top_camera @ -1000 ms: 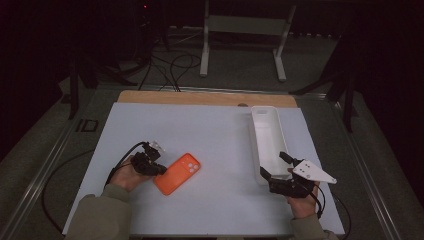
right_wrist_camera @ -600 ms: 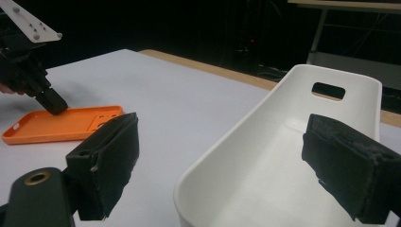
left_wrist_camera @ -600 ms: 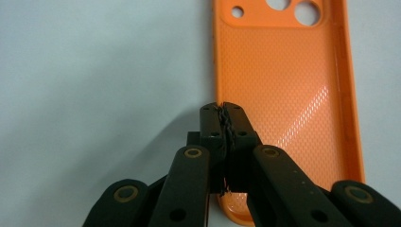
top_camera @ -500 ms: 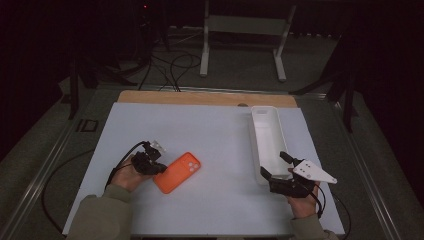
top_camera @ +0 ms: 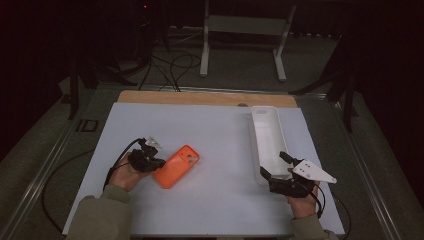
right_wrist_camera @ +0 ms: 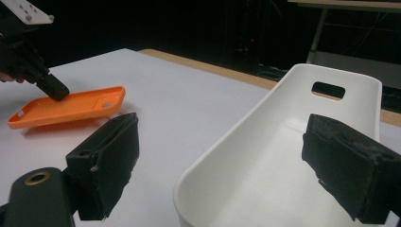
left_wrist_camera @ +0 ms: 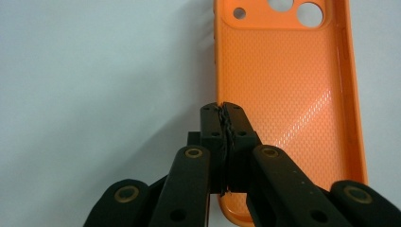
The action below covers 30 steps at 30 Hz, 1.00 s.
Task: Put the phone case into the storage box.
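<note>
An orange phone case (top_camera: 177, 165) lies hollow side up on the white table top, left of the middle. My left gripper (top_camera: 155, 163) is shut on its side rim, and the left gripper view shows the jaws pinched together on that wall (left_wrist_camera: 222, 108) of the case (left_wrist_camera: 283, 85). In the right gripper view the case (right_wrist_camera: 71, 106) sits slightly tilted, with the left gripper (right_wrist_camera: 54, 90) at its edge. My right gripper (top_camera: 274, 165) stands open at the near end of a long white bin (top_camera: 254, 140). Its jaws (right_wrist_camera: 222, 127) are spread wide before the bin's rim (right_wrist_camera: 331, 71), holding nothing.
The white mat (top_camera: 210, 130) covers the table, with a wooden strip (top_camera: 200, 97) along the far edge. A metal stand (top_camera: 240, 30) and cables are on the dark floor beyond. Cables trail from both grippers toward the near edge.
</note>
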Each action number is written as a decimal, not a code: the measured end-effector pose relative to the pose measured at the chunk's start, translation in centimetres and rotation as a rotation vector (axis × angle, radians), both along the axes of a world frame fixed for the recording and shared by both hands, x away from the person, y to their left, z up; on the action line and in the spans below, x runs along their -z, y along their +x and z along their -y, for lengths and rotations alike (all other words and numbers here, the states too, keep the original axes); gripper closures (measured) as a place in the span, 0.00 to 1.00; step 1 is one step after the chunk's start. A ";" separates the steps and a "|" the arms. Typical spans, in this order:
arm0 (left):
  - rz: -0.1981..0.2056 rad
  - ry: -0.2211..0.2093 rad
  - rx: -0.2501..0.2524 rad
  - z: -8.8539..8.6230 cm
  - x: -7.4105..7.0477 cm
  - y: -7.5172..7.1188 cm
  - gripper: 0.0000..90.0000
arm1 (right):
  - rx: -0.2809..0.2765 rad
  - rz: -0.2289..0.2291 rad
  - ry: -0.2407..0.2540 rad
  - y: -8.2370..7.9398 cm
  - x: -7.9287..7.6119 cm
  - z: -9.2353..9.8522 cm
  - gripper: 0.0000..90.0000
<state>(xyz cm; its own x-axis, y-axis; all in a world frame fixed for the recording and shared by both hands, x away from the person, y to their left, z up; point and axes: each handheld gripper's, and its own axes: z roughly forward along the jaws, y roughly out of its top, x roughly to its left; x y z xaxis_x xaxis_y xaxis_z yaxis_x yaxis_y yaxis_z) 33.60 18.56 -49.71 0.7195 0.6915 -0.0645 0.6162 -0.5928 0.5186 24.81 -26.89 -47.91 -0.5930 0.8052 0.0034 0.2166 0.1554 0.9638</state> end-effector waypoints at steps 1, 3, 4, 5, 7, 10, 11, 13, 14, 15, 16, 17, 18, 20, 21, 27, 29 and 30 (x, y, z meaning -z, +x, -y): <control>0.000 0.000 0.000 0.0 0.0 0.0 1.00 | 0.000 -0.002 0.000 0.0 0.0 0.0 0.13; 0.024 -0.011 -0.021 0.0 -0.4 -0.1 1.00 | 0.000 -0.001 -0.001 0.0 0.0 0.0 0.13; 0.032 -0.011 -0.024 0.0 -0.5 -0.1 1.00 | 0.000 0.000 -0.001 0.0 0.0 0.0 0.13; 0.038 -0.013 -0.026 0.0 -0.6 -0.1 1.00 | -0.002 0.002 -0.003 0.0 0.0 0.0 0.13; 0.046 -0.020 -0.031 0.0 -0.8 -0.1 1.00 | -0.001 0.002 -0.002 0.0 -0.1 0.1 0.13; 0.059 -0.024 -0.031 0.1 -1.1 -0.1 1.00 | -0.002 0.000 -0.001 0.1 0.0 0.1 0.13; 0.064 -0.025 -0.032 0.1 -1.2 -0.2 1.00 | -0.002 -0.003 -0.001 0.1 0.0 0.0 0.13; 0.065 -0.033 -0.035 0.2 -1.4 -0.2 1.00 | -0.002 -0.005 -0.001 0.1 0.0 0.0 0.13; 0.069 -0.034 -0.035 0.2 -1.4 -0.2 1.00 | -0.003 -0.005 -0.001 0.1 0.0 0.0 0.13; 0.074 -0.032 -0.036 0.2 -1.5 -0.2 1.00 | -0.004 -0.005 0.000 0.1 0.0 0.0 0.13; 0.075 -0.038 -0.040 0.2 -1.5 -0.2 1.00 | -0.004 -0.006 0.000 0.1 -0.1 0.0 0.13; 0.080 -0.038 -0.040 0.2 -1.6 -0.2 1.00 | -0.004 -0.006 0.001 0.1 -0.1 0.0 0.13; 0.083 -0.042 -0.041 0.2 -1.7 -0.3 1.00 | -0.004 -0.005 0.002 0.1 -0.1 0.0 0.13; 0.094 -0.045 -0.046 0.3 -1.8 -0.3 1.00 | -0.004 -0.009 0.004 0.1 -0.1 0.1 0.13; 0.097 -0.047 -0.046 0.3 -1.9 -0.3 1.00 | -0.004 -0.009 0.004 0.1 -0.1 0.1 0.13; 0.121 -0.058 -0.054 0.5 -2.3 -0.5 1.00 | -0.004 -0.015 0.005 0.1 -0.1 0.0 0.13; 0.131 -0.058 -0.054 0.6 -2.5 -0.5 1.00 | -0.004 -0.015 0.005 0.1 -0.1 0.0 0.13; 0.134 -0.065 -0.056 0.6 -2.6 -0.5 1.00 | -0.004 -0.015 0.006 0.1 -0.1 0.0 0.13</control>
<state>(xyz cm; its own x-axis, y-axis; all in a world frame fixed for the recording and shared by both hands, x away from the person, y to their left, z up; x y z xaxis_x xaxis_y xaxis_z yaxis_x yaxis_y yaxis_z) 33.10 17.95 -47.11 0.6847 0.7287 -0.0163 0.5703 -0.5218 0.6344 24.94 -26.91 -47.78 -0.5960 0.8028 0.0170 0.2302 0.1506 0.9614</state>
